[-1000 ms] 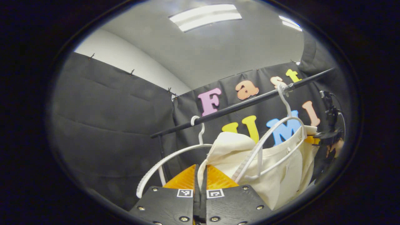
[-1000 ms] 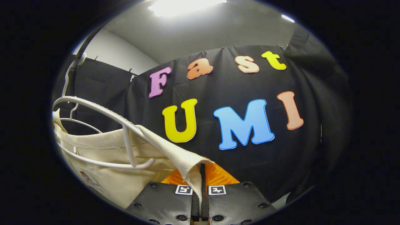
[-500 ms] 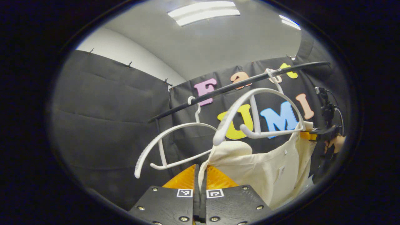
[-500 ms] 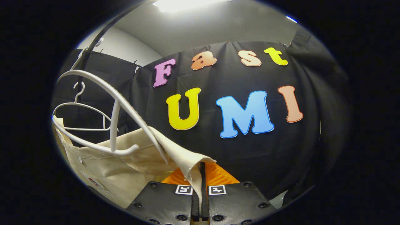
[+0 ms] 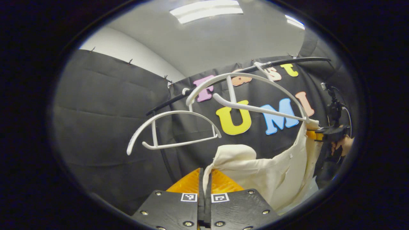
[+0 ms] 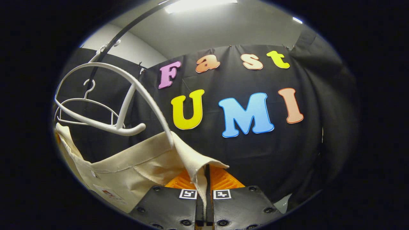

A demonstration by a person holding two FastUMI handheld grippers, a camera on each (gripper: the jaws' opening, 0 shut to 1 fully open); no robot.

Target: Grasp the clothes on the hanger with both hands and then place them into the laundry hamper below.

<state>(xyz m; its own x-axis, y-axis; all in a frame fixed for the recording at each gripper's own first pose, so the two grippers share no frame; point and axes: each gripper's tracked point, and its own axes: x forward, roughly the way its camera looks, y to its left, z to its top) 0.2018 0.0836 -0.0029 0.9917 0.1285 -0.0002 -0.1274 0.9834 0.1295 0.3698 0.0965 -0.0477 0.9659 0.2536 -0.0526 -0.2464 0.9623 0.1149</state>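
Both grippers pinch the cream garment [image 5: 271, 172] by its shoulders, left gripper [image 5: 204, 191] and right gripper [image 6: 204, 188], drawing it below the white hanger [image 5: 246, 92], which possibly touches one edge.

Both views look up, close, sharing the hanger [image 5: 249, 92] [image 6: 105, 95].
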